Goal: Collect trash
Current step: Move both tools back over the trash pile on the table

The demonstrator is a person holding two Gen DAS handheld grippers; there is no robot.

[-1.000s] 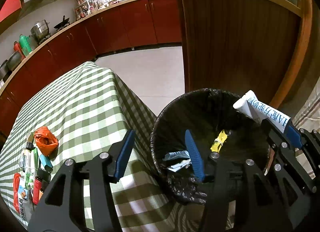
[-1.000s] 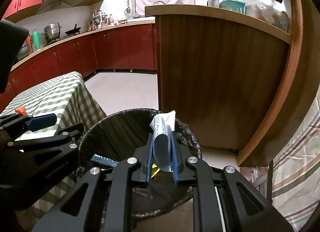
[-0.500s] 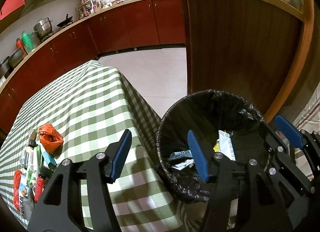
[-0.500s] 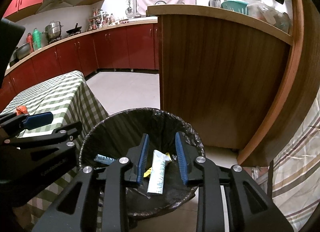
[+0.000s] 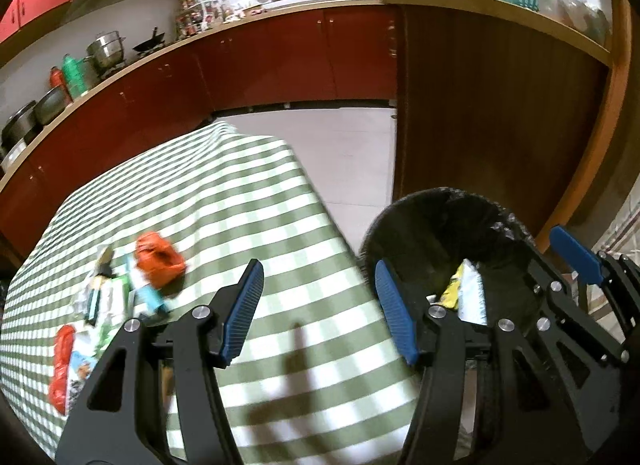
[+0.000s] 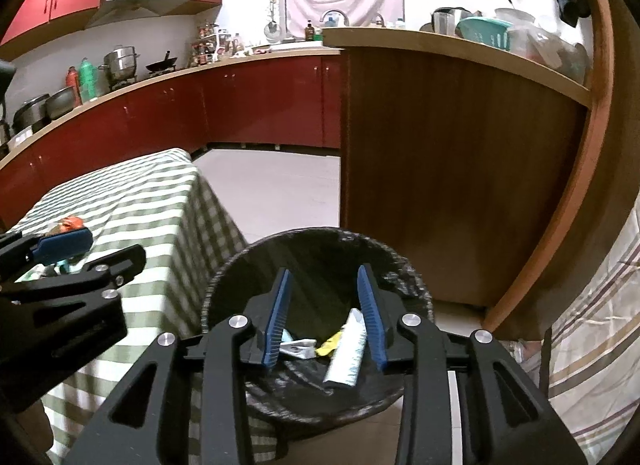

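Right wrist view: right gripper (image 6: 324,315) jaws opening, empty, above the bin (image 6: 412,277); a white tube (image 6: 346,349) lies inside, print unreadable. Left gripper (image 5: 318,311) jaws spread, empty, over the checked surface (image 5: 224,201).

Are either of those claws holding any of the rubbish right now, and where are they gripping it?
No. The right claw is opening, empty, above the tube lying in the bin. The left claw is open and empty.

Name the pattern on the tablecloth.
Green and white checks on the tablecloth, clearest in the left wrist view.
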